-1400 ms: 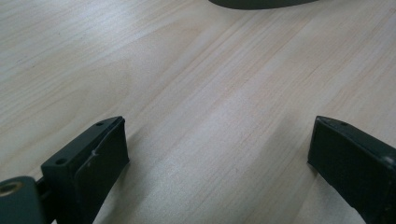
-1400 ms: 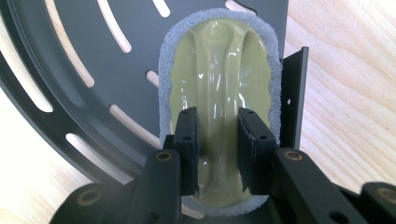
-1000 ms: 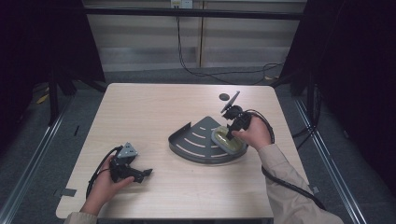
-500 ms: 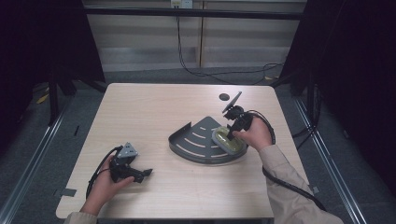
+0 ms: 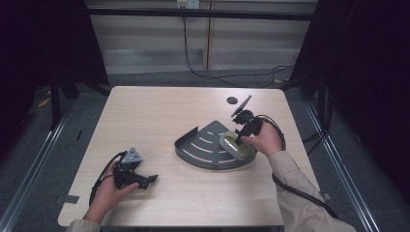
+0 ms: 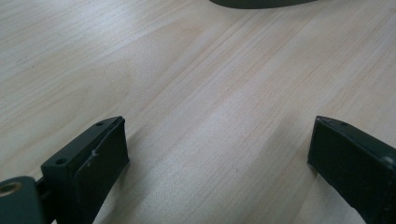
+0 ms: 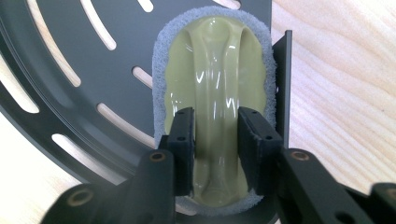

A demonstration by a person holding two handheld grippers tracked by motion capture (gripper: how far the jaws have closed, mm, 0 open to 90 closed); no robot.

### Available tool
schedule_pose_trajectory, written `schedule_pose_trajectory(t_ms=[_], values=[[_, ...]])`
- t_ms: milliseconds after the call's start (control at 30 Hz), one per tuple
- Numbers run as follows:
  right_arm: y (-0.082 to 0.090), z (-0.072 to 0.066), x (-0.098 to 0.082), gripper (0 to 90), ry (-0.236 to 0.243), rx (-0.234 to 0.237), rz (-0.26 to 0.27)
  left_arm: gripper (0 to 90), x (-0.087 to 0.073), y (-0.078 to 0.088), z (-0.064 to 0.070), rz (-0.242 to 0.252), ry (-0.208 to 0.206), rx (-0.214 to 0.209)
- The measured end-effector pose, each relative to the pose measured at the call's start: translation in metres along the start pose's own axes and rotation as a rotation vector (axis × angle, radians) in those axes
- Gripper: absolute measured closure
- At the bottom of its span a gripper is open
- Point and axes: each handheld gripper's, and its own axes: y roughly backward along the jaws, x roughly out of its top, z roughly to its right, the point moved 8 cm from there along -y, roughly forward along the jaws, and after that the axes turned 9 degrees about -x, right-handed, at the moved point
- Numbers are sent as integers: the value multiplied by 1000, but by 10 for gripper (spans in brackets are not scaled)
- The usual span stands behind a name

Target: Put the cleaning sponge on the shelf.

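The scrubber (image 7: 212, 107), a pale green plastic-backed pad with a grey fuzzy rim, lay flat inside the dark slotted corner shelf (image 5: 203, 145), tucked against the shelf's straight wall on the side toward the right edge of the table (image 5: 145, 111). The shelf itself sat a little right of the table's middle, its curved rim facing the near edge.

What the next move hinged on was the scrubber's raised central ridge. In the right gripper view it ran straight away from the right tool (image 7: 215, 140), along the pad's long axis, and the two jaws straddled it, one on each flank. The right tool (image 5: 240, 126) pointed down onto it from the far right side of the shelf. Its jaws had just been easing apart, and a thin gap seemed to show between each pad and the ridge, so I judged the scrubber released and resting on the shelf rather than gripped (the margin was slim, and a light touch on one side could not be ruled out). A straight pull back along that axis would probably clear the ridge without dragging the pad.

The left tool (image 5: 145, 180) rested well away near the table's front left corner, jaws spread wide over bare wood with nothing between them; the right hand (image 5: 263, 140) was plainly the nearer one.
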Motion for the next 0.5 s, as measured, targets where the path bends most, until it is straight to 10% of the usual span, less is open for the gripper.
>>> schedule_pose_trajectory(t_ms=[500], values=[[6, 1, 1, 369, -18, -14, 2, 43, 0, 0, 0, 0, 0, 1]])
